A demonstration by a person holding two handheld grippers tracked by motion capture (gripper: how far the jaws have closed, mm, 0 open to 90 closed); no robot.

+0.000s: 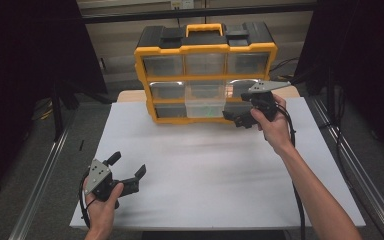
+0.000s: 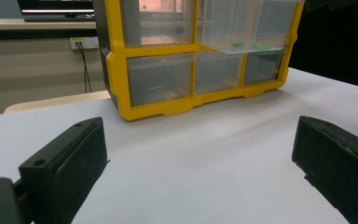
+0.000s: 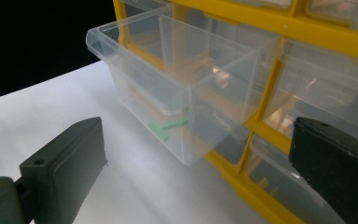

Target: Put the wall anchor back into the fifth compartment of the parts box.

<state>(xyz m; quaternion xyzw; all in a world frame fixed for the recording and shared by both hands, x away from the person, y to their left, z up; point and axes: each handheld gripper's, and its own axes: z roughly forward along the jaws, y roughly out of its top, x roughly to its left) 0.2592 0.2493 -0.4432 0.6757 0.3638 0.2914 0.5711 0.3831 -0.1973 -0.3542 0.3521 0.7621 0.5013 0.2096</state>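
A yellow and black drawer cabinet [image 1: 206, 49] stands at the back of the white table [image 1: 205, 170]. Its middle clear drawer [image 1: 205, 106] is pulled out. That drawer [image 3: 177, 88] holds a small green part [image 3: 168, 127]; green bits [image 2: 260, 45] also lie in the drawer [image 2: 242, 25]. My right gripper [image 1: 235, 119] is open just right of the drawer's front, and its jaws [image 3: 198, 140] hold nothing. At the front left of the table, my left gripper [image 1: 127, 165] is open and empty, and its jaws [image 2: 200, 158] face the cabinet [image 2: 158, 109].
The other clear drawers [image 1: 162, 65] of the cabinet are pushed in. Metal rails [image 1: 45, 170] run along both sides of the table, with dark curtains behind. A wide stretch of white table [image 2: 205, 140] lies between my left gripper and the cabinet.
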